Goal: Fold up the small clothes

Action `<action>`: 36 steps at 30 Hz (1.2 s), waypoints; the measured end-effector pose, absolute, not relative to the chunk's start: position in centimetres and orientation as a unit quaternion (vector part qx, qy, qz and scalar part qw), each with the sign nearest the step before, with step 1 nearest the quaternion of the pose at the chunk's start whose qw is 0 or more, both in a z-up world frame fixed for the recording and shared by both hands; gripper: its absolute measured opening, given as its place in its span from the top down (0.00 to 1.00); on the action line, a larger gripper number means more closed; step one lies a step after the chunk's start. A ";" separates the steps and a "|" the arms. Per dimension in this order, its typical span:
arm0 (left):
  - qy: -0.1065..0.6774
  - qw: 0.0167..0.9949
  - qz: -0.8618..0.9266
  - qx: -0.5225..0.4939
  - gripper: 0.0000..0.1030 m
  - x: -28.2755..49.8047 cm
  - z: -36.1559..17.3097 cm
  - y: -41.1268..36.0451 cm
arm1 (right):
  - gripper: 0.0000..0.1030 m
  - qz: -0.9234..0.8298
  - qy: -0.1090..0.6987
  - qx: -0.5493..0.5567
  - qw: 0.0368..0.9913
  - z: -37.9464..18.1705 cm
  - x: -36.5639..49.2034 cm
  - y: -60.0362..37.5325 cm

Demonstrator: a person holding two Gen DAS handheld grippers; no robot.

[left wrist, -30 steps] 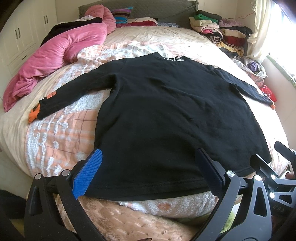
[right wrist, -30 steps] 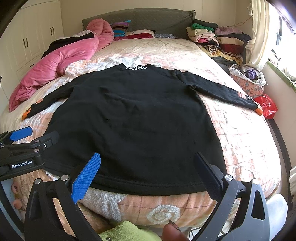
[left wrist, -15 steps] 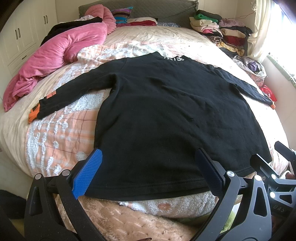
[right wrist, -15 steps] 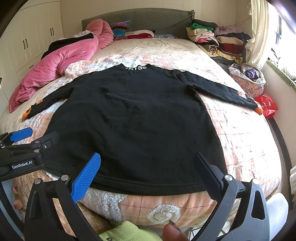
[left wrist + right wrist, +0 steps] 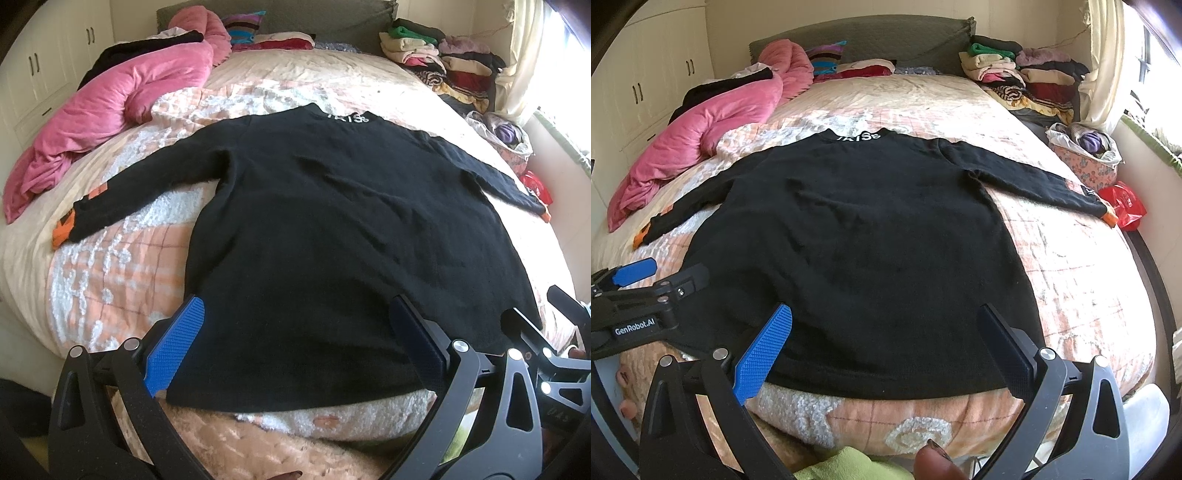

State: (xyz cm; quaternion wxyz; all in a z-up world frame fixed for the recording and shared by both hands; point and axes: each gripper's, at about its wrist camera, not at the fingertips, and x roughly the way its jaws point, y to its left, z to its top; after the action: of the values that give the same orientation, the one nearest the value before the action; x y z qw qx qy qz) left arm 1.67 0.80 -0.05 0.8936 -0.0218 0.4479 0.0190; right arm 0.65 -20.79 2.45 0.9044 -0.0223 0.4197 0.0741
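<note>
I see the black sweater (image 5: pixel 332 236) spread flat across the centre of the bed (image 5: pixel 110 280), sleeves out to both sides, collar toward the top of the frame. My left tool (image 5: pixel 295 343) and right tool (image 5: pixel 886 347) hang at the lower frame over the hem, both spread wide, gripping nothing. A pink quilt (image 5: pixel 122 107) lies upper left.

Collar lettering on the black sweater (image 5: pixel 347 236) too small to read. Its hem, lower centre of the right wrist view, is partly hidden behind the right gripper's (image 5: pixel 884 349) fingers (image 5: pixel 762 356). Left gripper (image 5: pixel 646 295) cut off at left frame edge there. Folded clothes pile (image 5: pixel 439 59), upper right, blurry.
</note>
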 end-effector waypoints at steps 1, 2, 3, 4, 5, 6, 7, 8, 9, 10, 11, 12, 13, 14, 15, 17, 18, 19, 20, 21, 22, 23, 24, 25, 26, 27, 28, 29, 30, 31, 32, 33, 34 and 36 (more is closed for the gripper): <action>0.448 0.894 0.019 -0.021 0.09 1.9 0.1 0.8 | 0.04 0.072 0.420 -0.022 0.904 2.5 0.9 -20.8; 0.448 0.893 0.019 -0.021 0.09 2.1 0.2 0.7 | 0.04 0.070 0.421 -0.019 0.904 2.6 1.1 -21.0; 0.448 0.893 0.020 -0.022 0.09 2.4 0.3 0.7 | 0.04 0.073 0.421 -0.011 0.904 2.7 1.4 -21.1; 0.448 0.894 0.020 -0.023 0.09 2.8 0.4 0.7 | 0.04 0.075 0.421 -0.007 0.904 2.7 1.6 -21.3; 0.447 0.894 0.021 -0.023 0.09 3.0 0.5 0.6 | 0.04 0.074 0.420 -0.004 0.904 2.8 1.8 -21.4; 0.446 0.894 0.023 -0.022 0.09 3.3 0.6 0.6 | 0.04 0.072 0.418 0.000 0.906 3.0 2.1 -21.6; 0.446 0.895 0.024 -0.022 0.09 3.7 0.8 0.6 | 0.04 0.072 0.416 0.001 0.906 3.1 2.4 -21.8; 0.446 0.894 0.024 -0.022 0.09 3.9 0.9 0.6 | 0.04 0.071 0.415 0.002 0.907 3.2 2.7 -21.9; 0.446 0.895 0.025 -0.021 0.09 4.3 1.0 0.6 | 0.04 0.070 0.414 0.006 0.908 3.4 2.9 -22.1; 0.445 0.895 0.027 -0.021 0.09 4.7 1.1 0.5 | 0.04 0.074 0.412 0.014 0.908 3.6 3.3 -22.5; 0.445 0.895 0.029 -0.020 0.09 4.9 1.2 0.6 | 0.04 0.076 0.410 0.021 0.909 3.7 3.6 -22.7; 0.445 0.895 0.030 -0.020 0.09 5.3 1.3 0.6 | 0.04 0.076 0.408 0.028 0.909 3.9 3.9 -23.0; 0.445 0.895 0.031 -0.021 0.09 5.6 1.4 0.5 | 0.04 0.076 0.405 0.033 0.910 4.2 4.3 -23.3; 0.445 0.895 0.032 -0.020 0.09 6.0 1.5 0.4 | 0.04 0.076 0.404 0.036 0.911 4.4 4.6 -23.5; 0.444 0.895 0.032 -0.019 0.09 6.2 1.6 0.5 | 0.04 0.077 0.403 0.038 0.911 4.6 5.0 -23.6; 0.443 0.896 0.034 -0.017 0.09 6.9 1.9 0.3 | 0.04 0.079 0.400 0.039 0.912 5.0 5.8 -23.8; 0.443 0.896 0.036 -0.017 0.09 7.4 2.0 0.3 | 0.04 0.080 0.399 0.040 0.913 5.2 6.1 -23.9; 0.443 0.896 0.035 -0.017 0.09 7.7 2.1 0.2 | 0.04 0.081 0.398 0.041 0.913 5.4 6.5 -23.9; 0.442 0.896 0.036 -0.016 0.09 8.1 2.3 0.1 | 0.04 0.082 0.398 0.043 0.913 5.6 6.9 -24.0; 0.441 0.897 0.037 -0.015 0.09 8.5 2.4 0.2 | 0.04 0.084 0.398 0.047 0.912 5.8 7.3 -24.0; 0.441 0.896 0.039 -0.015 0.09 8.9 2.5 0.1 | 0.04 0.083 0.398 0.050 0.912 5.9 7.7 -24.1; 0.441 0.897 0.039 -0.016 0.09 9.3 2.6 0.2 | 0.04 0.083 0.397 0.051 0.913 6.0 8.1 -24.2; 0.439 0.898 0.039 -0.018 0.09 9.9 2.8 0.2 | 0.04 0.084 0.396 0.053 0.913 6.1 8.6 -24.2; 0.438 0.898 0.042 -0.019 0.09 10.4 3.0 0.2 | 0.04 0.082 0.396 0.053 0.913 6.3 9.0 -24.3; 0.438 0.898 0.043 -0.019 0.09 10.9 3.2 0.3 | 0.04 0.079 0.394 0.054 0.914 6.4 9.4 -24.4; 0.436 0.899 0.040 -0.023 0.09 11.4 3.5 0.3 | 0.04 0.078 0.392 0.055 0.915 6.6 9.7 -24.5; 0.435 0.899 0.037 -0.024 0.09 11.9 3.7 0.3 | 0.04 0.077 0.391 0.056 0.916 6.8 10.1 -24.5; 0.434 0.900 0.036 -0.024 0.09 12.5 4.0 0.3 | 0.04 0.076 0.390 0.057 0.916 6.9 10.4 -24.6; 0.433 0.901 0.037 -0.024 0.09 13.0 4.3 0.2 | 0.04 0.076 0.388 0.059 0.917 7.0 10.7 -24.8; 0.431 0.901 0.038 -0.024 0.09 13.4 4.5 0.1 | 0.04 0.076 0.387 0.062 0.917 7.1 11.2 -24.9; 0.429 0.902 0.040 -0.023 0.09 14.0 4.8 0.0 | 0.04 0.075 0.387 0.064 0.917 7.2 11.6 -25.1; 0.427 0.903 0.041 -0.024 0.09 14.4 5.1 0.0 | 0.04 0.073 0.387 0.069 0.917 7.4 12.1 -25.4; 0.425 0.904 0.040 -0.026 0.09 14.9 5.3 0.0 | 0.04 0.074 0.386 0.072 0.917 7.4 12.5 -25.7; 0.424 0.905 0.041 -0.024 0.09 15.9 5.7 -0.2 | 0.04 0.070 0.385 0.077 0.917 7.6 13.2 -26.2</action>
State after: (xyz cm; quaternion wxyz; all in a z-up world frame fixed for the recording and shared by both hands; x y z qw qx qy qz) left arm 15.90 -0.19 5.69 0.9045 -0.0243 0.4237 0.0410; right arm 13.21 -26.18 7.61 0.9171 0.0767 0.3850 0.0701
